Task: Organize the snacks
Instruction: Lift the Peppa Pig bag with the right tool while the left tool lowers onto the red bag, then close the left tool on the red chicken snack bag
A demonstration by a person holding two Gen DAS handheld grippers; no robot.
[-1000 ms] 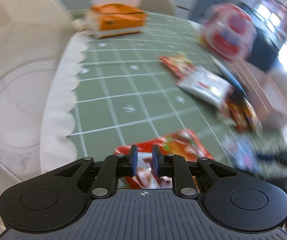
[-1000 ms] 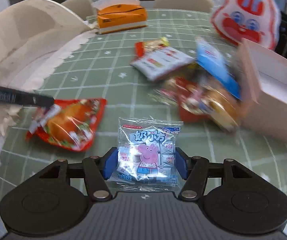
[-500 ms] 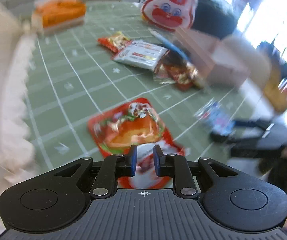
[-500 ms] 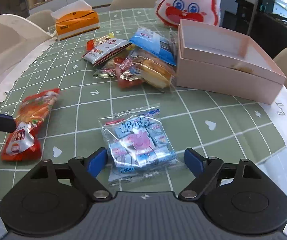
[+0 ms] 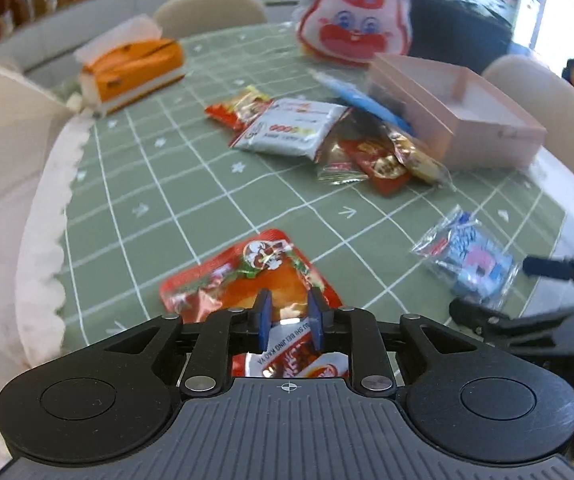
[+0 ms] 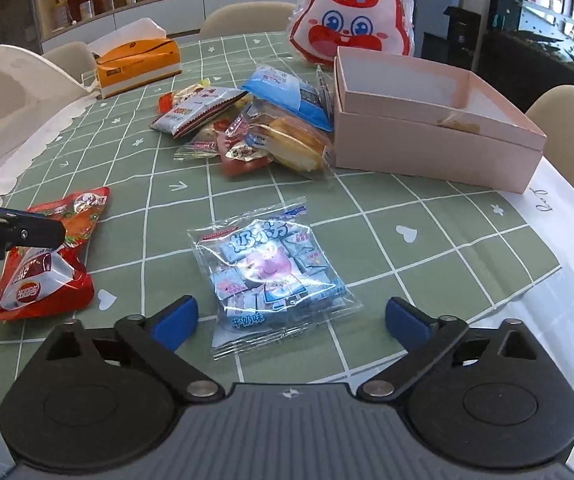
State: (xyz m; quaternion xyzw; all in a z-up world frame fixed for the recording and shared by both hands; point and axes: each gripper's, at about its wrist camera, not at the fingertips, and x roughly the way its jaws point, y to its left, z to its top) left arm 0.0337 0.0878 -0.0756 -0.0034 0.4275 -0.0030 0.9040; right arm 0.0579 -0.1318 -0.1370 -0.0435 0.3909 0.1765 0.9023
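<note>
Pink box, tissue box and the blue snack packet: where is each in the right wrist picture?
pink box (image 6: 427,152), right wrist view, on its front wall.
tissue box (image 6: 139,65), right wrist view, on its orange side.
blue snack packet (image 6: 271,268), right wrist view, on the printed middle of the wrapper.

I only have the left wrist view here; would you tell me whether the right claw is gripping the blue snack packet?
Observer: No. The right claw is opening, and the blue snack packet lies flat on the green tablecloth between its pads, touched by neither.
Operator: Thank you. Is the pink box empty?
Observer: Nearly. The pink box holds only something small and tan near its right-hand wall.
Operator: The packet's print is blurred for me; what does it show?
Observer: A pink cartoon pig among pale blue squares.
</note>
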